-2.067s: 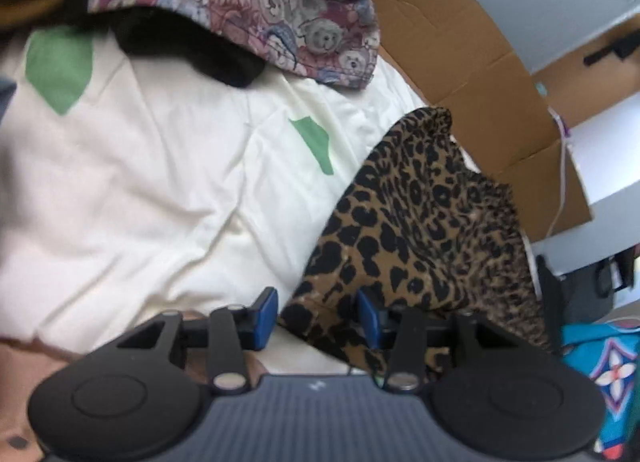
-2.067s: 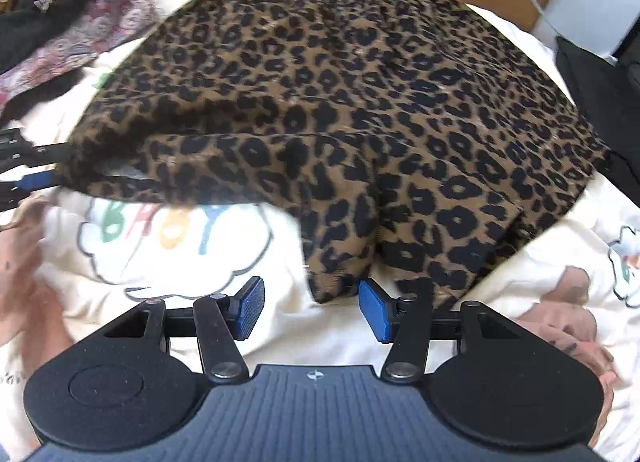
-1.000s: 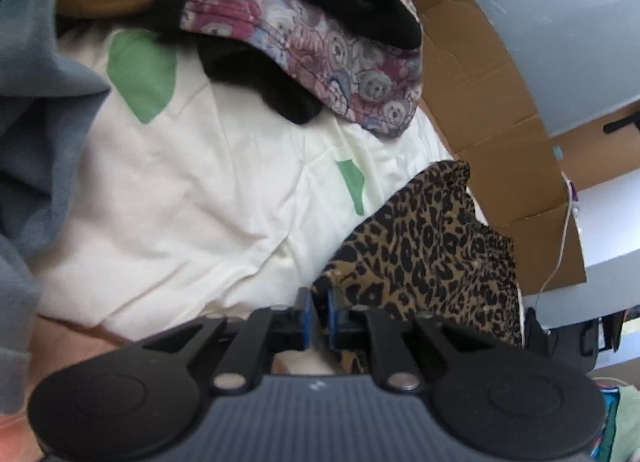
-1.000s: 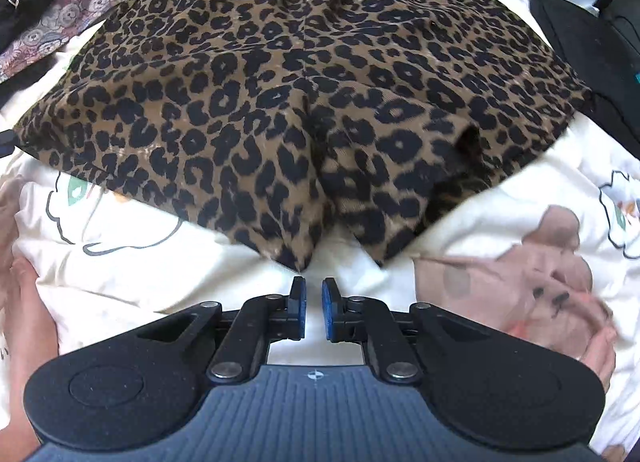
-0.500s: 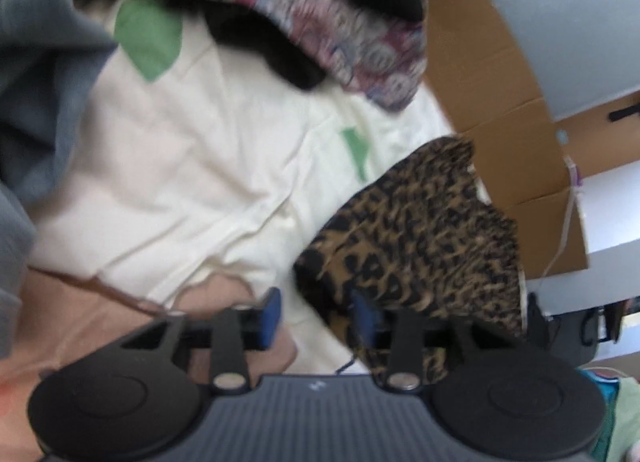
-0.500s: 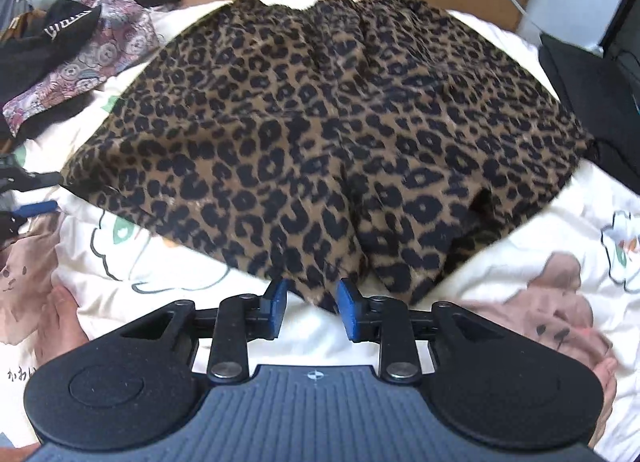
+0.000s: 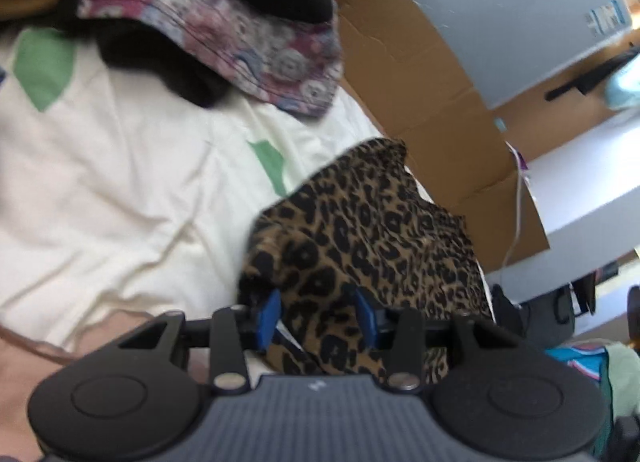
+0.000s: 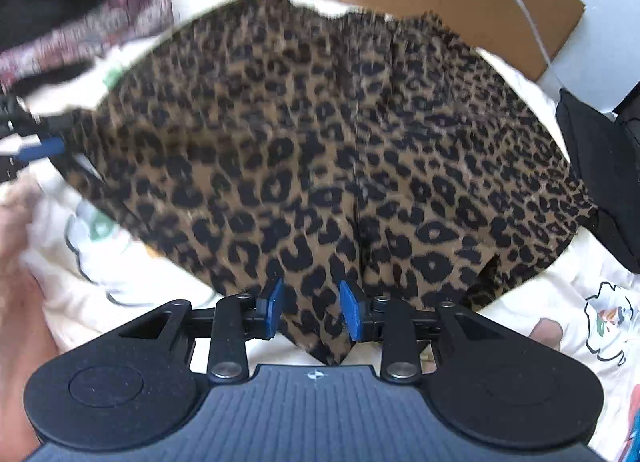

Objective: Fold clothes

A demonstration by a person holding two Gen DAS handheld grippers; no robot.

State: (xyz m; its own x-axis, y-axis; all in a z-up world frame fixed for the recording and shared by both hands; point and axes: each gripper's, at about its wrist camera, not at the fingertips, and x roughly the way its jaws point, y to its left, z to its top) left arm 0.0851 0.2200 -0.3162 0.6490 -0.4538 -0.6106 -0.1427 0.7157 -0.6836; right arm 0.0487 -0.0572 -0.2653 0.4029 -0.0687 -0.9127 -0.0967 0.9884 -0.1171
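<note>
Leopard shorts [image 8: 340,150] lie spread flat on the bed sheet [image 7: 120,182], ready for folding; left tongs [image 7: 316,316] are spread around the side hem, right tongs [image 8: 311,308] spread astride the crotch point; likely both set to pinch.

Left wrist view looks close along the leopard-print shorts [image 7: 372,238] from their side edge; right wrist view faces them from the hem [image 8: 320,150]; both share the cardboard [image 7: 424,74] behind them.
</note>
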